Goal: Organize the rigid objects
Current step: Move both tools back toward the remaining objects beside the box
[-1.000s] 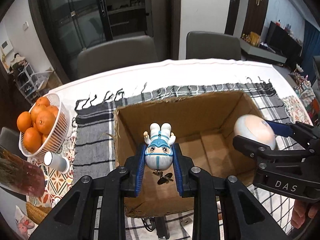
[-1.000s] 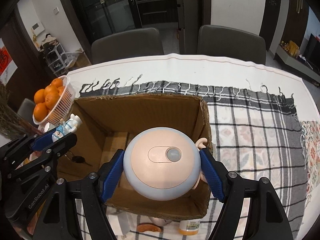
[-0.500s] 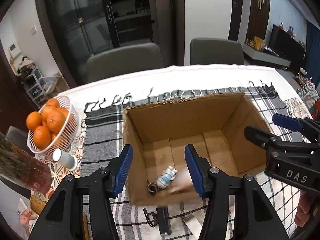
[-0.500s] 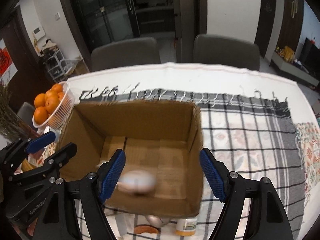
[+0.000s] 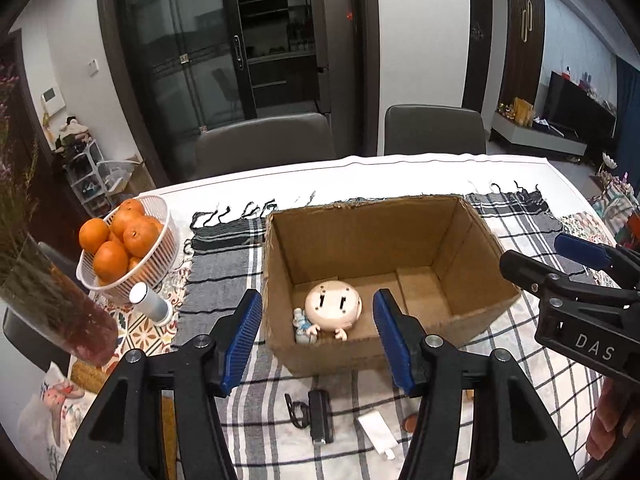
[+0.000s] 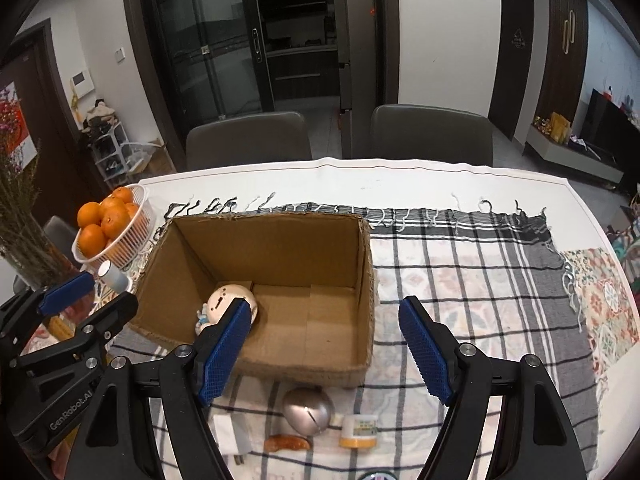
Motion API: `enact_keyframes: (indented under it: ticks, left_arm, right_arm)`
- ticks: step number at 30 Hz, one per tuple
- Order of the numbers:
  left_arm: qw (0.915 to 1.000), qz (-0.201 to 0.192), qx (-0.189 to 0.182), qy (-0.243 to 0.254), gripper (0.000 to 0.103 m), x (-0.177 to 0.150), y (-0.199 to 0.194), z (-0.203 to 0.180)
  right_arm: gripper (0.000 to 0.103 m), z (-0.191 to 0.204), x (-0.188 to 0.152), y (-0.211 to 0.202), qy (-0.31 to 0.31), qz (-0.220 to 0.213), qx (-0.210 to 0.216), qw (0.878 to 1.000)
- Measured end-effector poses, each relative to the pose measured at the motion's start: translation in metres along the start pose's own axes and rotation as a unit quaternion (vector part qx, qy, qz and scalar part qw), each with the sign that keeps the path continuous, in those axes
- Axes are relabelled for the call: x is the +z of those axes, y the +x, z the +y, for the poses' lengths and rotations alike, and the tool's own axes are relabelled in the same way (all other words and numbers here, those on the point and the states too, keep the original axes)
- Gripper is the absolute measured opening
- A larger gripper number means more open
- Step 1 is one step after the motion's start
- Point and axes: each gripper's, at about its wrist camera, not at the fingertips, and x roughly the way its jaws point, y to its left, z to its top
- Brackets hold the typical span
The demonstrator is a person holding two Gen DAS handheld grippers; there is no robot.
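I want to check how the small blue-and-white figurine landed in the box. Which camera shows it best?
The left wrist view: the figurine lies unobstructed in the cardboard box, against the round toy. In the right wrist view, the right gripper's finger partly hides it.

Right gripper (image 5: 576, 264) reads "DAS"; left gripper (image 6: 88, 300), "GenRobot.AI".

We hold the left gripper (image 5: 318, 334) low and level, its two blue-padded fingers (image 5: 242, 340) spread wide with nothing between them, black arms fanning back toward 6 o'clock. Our right gripper (image 6: 324, 350) sits the same way, jaws apart and bare, pads (image 6: 425, 354) angled outward. In each wrist view the other tool juts in from the edge: the right one at 3 o'clock, the left one at 8 o'clock. Fingertips of our right hand (image 5: 610, 428) show at 4 o'clock.
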Motion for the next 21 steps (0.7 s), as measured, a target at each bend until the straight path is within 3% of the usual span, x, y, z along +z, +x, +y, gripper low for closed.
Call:
enact_keyframes:
  ticks: [11,21]
  left_arm:
    - [0.9997,0.010,-0.017,-0.011,0.057,-0.031,-0.020,-0.011]
    - [0.9995,0.030,-0.003,-0.009,0.057,-0.056,-0.017,-0.019]
  right_arm:
    - [0.077,-0.012,-0.031,-0.018,0.016,0.006,0.010,1.000]
    - [0.077,-0.022,-0.059,-0.016,0.029,0.023,0.004,0.999]
